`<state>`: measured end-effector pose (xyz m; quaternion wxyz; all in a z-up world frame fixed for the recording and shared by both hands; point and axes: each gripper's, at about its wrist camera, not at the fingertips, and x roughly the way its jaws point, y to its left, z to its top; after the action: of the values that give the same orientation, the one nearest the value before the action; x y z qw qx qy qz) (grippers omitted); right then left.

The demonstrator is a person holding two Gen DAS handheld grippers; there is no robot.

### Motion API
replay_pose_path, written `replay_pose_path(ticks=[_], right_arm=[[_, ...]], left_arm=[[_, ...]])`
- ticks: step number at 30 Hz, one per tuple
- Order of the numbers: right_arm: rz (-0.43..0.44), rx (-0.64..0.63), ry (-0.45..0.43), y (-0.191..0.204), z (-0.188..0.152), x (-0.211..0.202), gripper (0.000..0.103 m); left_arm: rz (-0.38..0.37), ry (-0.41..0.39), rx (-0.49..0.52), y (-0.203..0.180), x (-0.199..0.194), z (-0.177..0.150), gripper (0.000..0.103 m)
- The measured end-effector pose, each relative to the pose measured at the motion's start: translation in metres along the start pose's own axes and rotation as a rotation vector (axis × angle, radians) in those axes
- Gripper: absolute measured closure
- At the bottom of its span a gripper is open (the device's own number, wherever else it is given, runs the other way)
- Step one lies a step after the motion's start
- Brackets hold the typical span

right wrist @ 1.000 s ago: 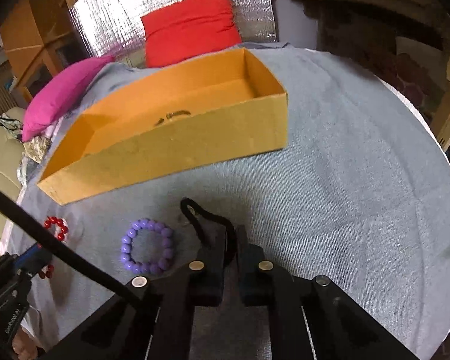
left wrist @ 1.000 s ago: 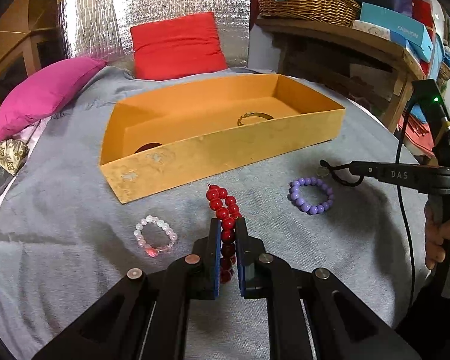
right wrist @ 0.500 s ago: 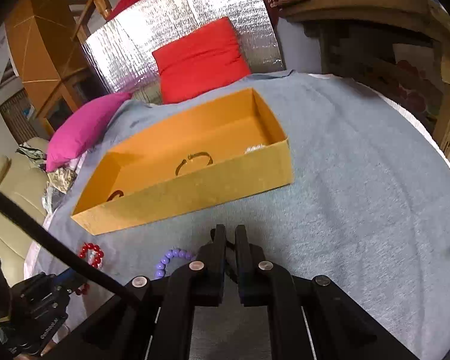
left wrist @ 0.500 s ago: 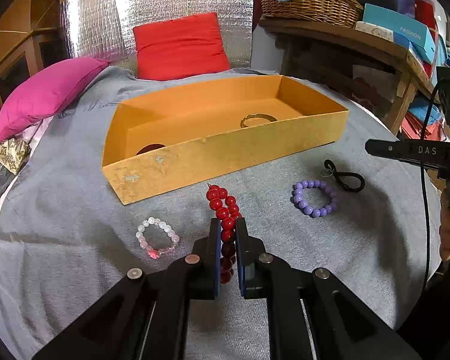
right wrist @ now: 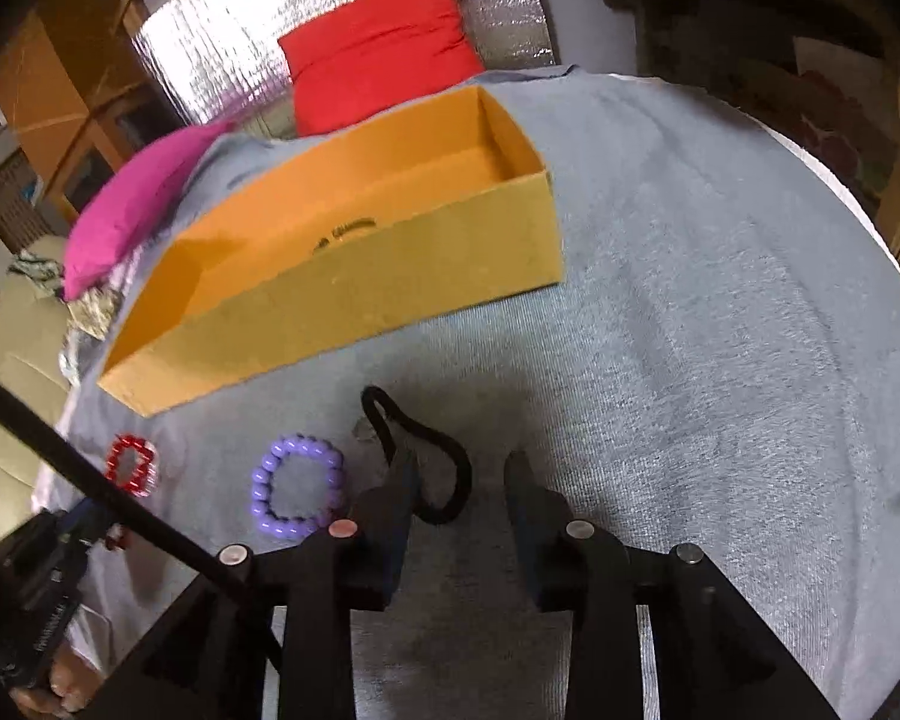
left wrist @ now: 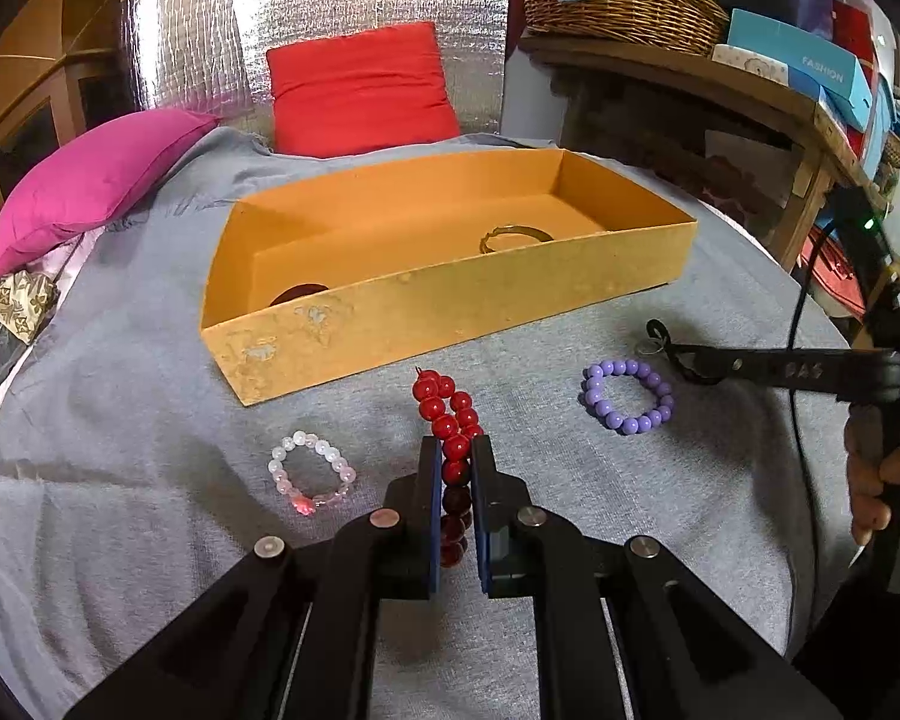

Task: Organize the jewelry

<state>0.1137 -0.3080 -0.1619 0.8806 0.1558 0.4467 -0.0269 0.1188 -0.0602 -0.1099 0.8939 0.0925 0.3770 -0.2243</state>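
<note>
Hidden or unclear: inside the orange box (left wrist: 450, 294), the near wall cuts off the lower part of a gold bangle (left wrist: 515, 235) and all but the top of a dark round item (left wrist: 299, 293), which cannot be identified. The right wrist view is motion-blurred; there the bangle reads only as a dark smear. Whether the grey cloth (left wrist: 150, 420) covers a worktop or a bed cannot be told.

Left gripper (left wrist: 455, 480): pitched steeply down, its jaws clamped on the red bead bracelet (left wrist: 447, 414), squeezed into a double strand that projects toward 12 o'clock, its tip just short of the box wall. The strand's lower beads are shaded between the pads.

Right gripper (right wrist: 459, 480): pitched down, jaws opening, standing apart. The black hair tie (right wrist: 432, 468) lies on the cloth between them, against the left pad (right wrist: 403, 474); whether they touch cannot be told. In the left wrist view a hand (left wrist: 882, 480) grips its handle at 3 o'clock.

Loose items: purple bead bracelet (left wrist: 627, 395) at 2 o'clock of the left jaws; pale pink bead bracelet (left wrist: 312, 474) at 9 o'clock. Both lie flat, outside the box.
</note>
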Motion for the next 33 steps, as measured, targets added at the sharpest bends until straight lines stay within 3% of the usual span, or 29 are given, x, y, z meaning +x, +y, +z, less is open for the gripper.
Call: replay_pose_path(ticks=[3, 4, 5, 18, 23, 24, 25, 26, 28, 33], right_arm=[[-0.051, -0.062, -0.002, 0.009, -0.003, 0.007, 0.077], [-0.09, -0.098, -0.013, 0.014, -0.004, 0.007, 0.091], [-0.103, -0.109, -0.019, 0.016, -0.005, 0.007, 0.095], [-0.043, -0.006, -0.21, 0.001, 0.004, -0.04, 0.096], [0.021, 0.021, -0.145, -0.008, 0.006, -0.035, 0.095], [0.049, 0.033, -0.108, -0.01, 0.006, -0.031, 0.095], [0.054, 0.034, -0.084, -0.011, 0.008, -0.027, 0.088], [0.048, 0.027, -0.074, -0.01, 0.006, -0.026, 0.075], [0.02, -0.005, -0.063, -0.009, 0.005, -0.021, 0.06], [-0.013, -0.042, -0.01, -0.007, -0.003, -0.007, 0.058]], left_arm=[[-0.001, 0.0, -0.008, 0.002, -0.001, 0.0, 0.093], [0.002, -0.002, -0.007, 0.003, -0.001, 0.0, 0.093], [0.004, -0.002, -0.007, 0.003, -0.001, 0.0, 0.093], [0.0, -0.002, -0.021, 0.003, 0.001, 0.003, 0.093], [-0.002, 0.006, -0.018, 0.0, 0.004, 0.002, 0.093], [-0.003, 0.006, -0.017, 0.0, 0.004, 0.002, 0.093], [-0.002, 0.005, -0.015, 0.0, 0.004, 0.002, 0.093], [-0.001, 0.005, -0.013, -0.001, 0.004, 0.002, 0.093], [-0.008, 0.008, -0.015, -0.002, 0.005, 0.002, 0.093], [-0.014, 0.01, -0.014, -0.003, 0.006, 0.003, 0.093]])
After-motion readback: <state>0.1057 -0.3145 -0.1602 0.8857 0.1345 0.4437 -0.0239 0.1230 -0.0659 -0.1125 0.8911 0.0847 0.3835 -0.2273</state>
